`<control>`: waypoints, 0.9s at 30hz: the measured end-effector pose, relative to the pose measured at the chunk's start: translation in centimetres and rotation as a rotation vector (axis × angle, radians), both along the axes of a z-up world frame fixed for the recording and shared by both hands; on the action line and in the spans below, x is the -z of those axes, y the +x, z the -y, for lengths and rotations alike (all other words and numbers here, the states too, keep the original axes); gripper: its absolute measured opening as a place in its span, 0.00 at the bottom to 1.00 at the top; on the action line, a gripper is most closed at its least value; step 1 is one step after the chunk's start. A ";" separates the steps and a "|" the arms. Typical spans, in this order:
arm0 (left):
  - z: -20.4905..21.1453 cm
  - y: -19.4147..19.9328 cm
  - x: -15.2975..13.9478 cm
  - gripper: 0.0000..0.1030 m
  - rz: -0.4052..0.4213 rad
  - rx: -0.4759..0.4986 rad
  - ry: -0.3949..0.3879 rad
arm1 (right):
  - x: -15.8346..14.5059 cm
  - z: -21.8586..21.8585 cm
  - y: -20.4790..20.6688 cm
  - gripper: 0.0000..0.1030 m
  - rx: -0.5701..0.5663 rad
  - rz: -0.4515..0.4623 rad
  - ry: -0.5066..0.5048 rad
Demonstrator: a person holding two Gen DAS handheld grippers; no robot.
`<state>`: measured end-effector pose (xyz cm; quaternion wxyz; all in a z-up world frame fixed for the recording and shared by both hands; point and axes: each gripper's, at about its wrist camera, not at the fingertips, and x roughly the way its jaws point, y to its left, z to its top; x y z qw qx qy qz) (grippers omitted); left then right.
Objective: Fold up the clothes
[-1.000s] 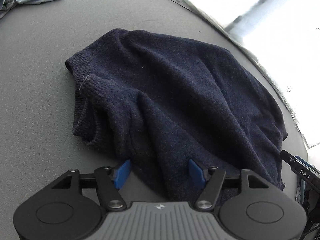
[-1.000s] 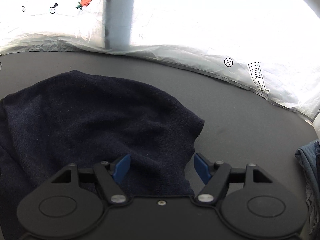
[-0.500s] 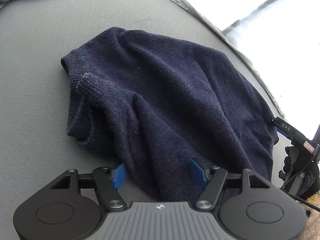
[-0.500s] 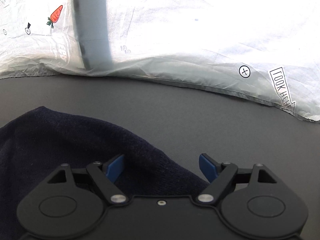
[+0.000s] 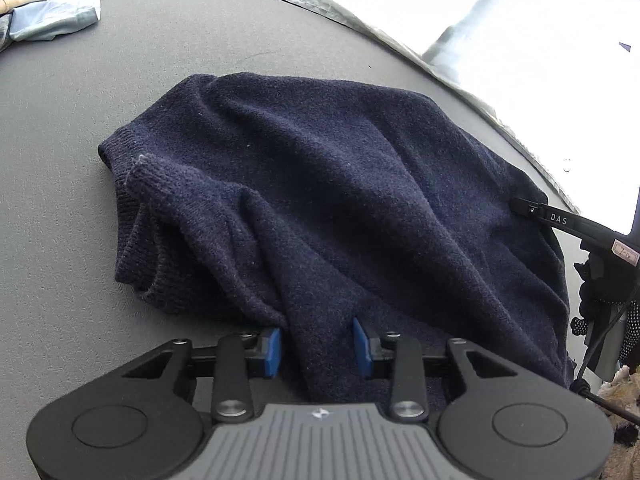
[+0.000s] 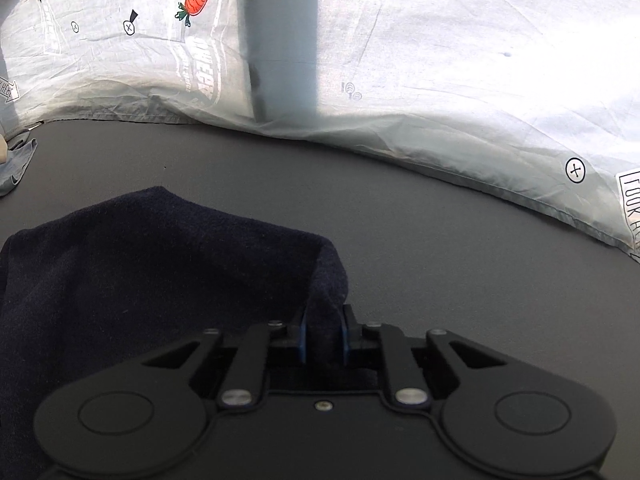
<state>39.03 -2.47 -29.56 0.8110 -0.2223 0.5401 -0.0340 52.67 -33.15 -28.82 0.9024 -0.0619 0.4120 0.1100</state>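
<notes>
Dark grey surface [image 5: 60, 160], backed by a pale printed sheet [image 6: 440, 80] with carrot motifs; a grey post [image 6: 282, 40] stands behind the sheet.

Left wrist view: light blue garment [image 5: 56, 16] far ahead and to the left of the left gripper [image 5: 318, 346], well apart from it. Navy knit sweater [image 5: 340, 184] lies crumpled directly ahead, ribbed cuffs on its left side. A ridge of the sweater's near edge runs between the blue pads [image 5: 273, 346]; jaws closing, fabric fills the gap and both pads touch it. At the right edge, the right gripper's black finger reaches the sweater's far right edge.

Right wrist view: sweater [image 6: 140, 280] spreads ahead and left of the right gripper [image 6: 323, 338]. Its right corner is bunched into a narrow fold pinched between the pads; jaws closing on it, nearly together. Bare surface to the right.
</notes>
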 end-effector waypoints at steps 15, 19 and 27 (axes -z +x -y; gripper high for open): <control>-0.8 10.8 -9.2 0.22 0.336 -0.019 0.121 | -14.4 10.7 -13.5 0.11 0.470 0.362 -0.232; 2.1 10.7 -9.6 0.43 0.340 0.039 0.225 | -10.8 12.1 -16.6 0.43 0.567 0.237 -0.351; 3.1 -0.3 -3.5 0.65 0.158 0.158 0.180 | -3.3 6.6 -25.9 0.65 0.501 -0.019 0.052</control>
